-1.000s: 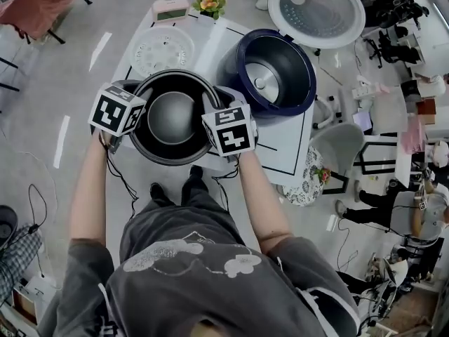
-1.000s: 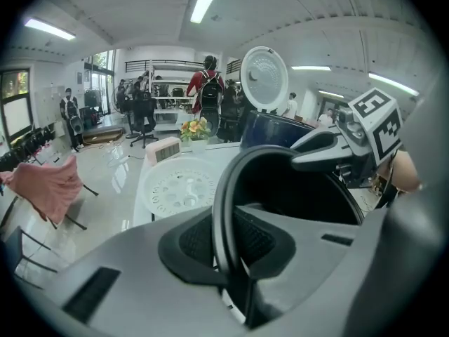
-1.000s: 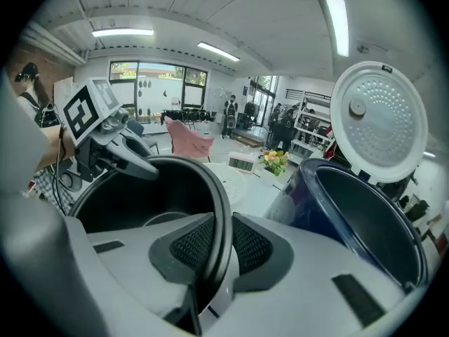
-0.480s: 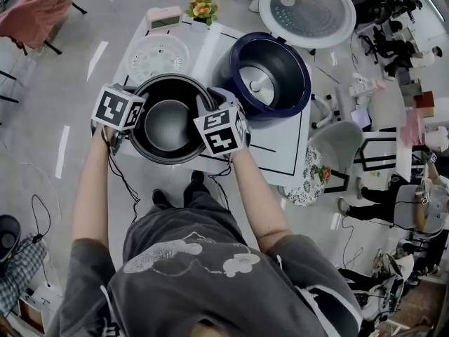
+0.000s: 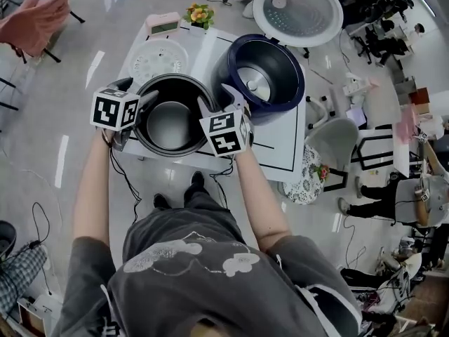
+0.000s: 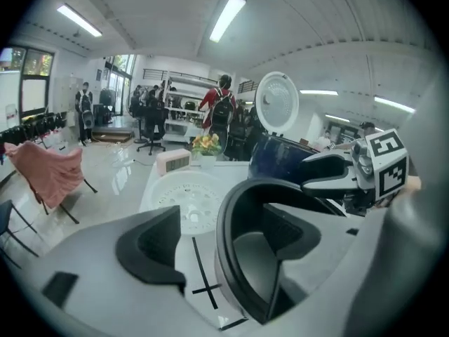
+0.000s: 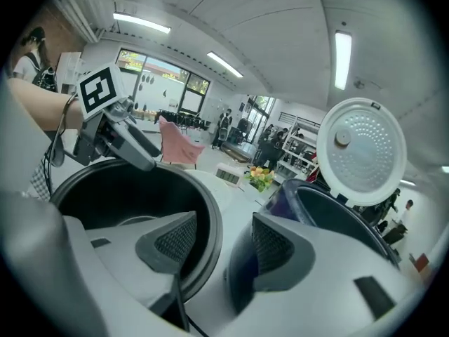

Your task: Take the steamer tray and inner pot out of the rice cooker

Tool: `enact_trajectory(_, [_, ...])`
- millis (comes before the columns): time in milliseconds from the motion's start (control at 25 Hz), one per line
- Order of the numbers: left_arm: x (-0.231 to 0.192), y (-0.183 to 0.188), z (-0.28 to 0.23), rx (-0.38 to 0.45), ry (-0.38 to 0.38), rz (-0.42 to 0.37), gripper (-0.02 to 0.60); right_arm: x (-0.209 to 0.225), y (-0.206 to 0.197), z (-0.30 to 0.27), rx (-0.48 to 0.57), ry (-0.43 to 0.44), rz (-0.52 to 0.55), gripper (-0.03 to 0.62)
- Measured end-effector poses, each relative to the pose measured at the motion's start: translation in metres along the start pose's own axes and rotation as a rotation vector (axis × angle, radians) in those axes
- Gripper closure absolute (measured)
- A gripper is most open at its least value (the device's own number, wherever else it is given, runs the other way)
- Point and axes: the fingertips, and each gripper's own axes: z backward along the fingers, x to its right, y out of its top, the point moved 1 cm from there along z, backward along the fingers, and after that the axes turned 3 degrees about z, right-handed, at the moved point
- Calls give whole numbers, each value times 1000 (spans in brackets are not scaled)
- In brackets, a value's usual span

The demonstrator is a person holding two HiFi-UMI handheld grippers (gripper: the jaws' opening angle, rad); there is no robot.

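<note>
There is one inner pot (image 5: 170, 123), one steamer tray (image 5: 160, 57), one rice cooker (image 5: 261, 76) with its single lid (image 5: 297, 10), and two hand-held grippers, all at one white table (image 5: 279, 152). A pink clock (image 5: 163, 25) and a small pot of flowers (image 5: 200, 12) stand at the table's upper edge. The left gripper (image 6: 219, 236) has just been opening its jaws. They now stand wide, one outside the pot's wall and one inside, with the black rim between them and neither pad pressing on it. The right gripper (image 7: 221, 243) has likewise just been opening and is wide. Its left jaw is down inside the pot and its right jaw is in the gap between the pot and the navy cooker, with the rim between the pads but not clamped. The inner pot sits on the table left of centre in the head view, just left of the cooker and just below the steamer tray. It stands upright with its mouth facing up. It is round, so its only axis runs vertically. The steamer tray lies flat at the upper left of the table. The cooker stands empty, with its lid swung open toward the upper right of the frame.
</note>
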Motion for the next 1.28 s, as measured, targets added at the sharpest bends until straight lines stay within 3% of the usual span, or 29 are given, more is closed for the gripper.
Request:
enact_trajectory(200, [-1, 26, 44, 174, 66, -38, 199, 10, 24, 34, 118, -65, -38, 316])
enact_trajectory(480, [12, 59, 125, 459, 193, -126, 189, 9, 67, 87, 385, -140, -96, 315])
enact_trajectory(720, [36, 54, 165, 575, 285, -182, 189, -2, 88, 122, 552, -132, -98, 323])
enact_trajectory(840, [57, 43, 174, 580, 288, -197, 190, -5, 92, 132, 609, -108, -108, 438])
enact_trajectory(880, [63, 40, 177, 581, 294, -196, 192, -6, 95, 134, 624, -93, -111, 442])
enact_trajectory(920, [68, 38, 181, 584, 308, -193, 206, -8, 97, 137, 635, -76, -112, 458])
enact_trajectory(1040, [81, 35, 194, 609, 376, -168, 342, -9, 102, 146, 656, -35, -105, 510])
enact_trajectory(1120, [91, 30, 198, 624, 421, -139, 368, -8, 97, 154, 658, 1, -116, 526])
enact_trajectory(1280, [113, 20, 213, 646, 525, -91, 497, -4, 87, 169, 669, 100, -163, 549])
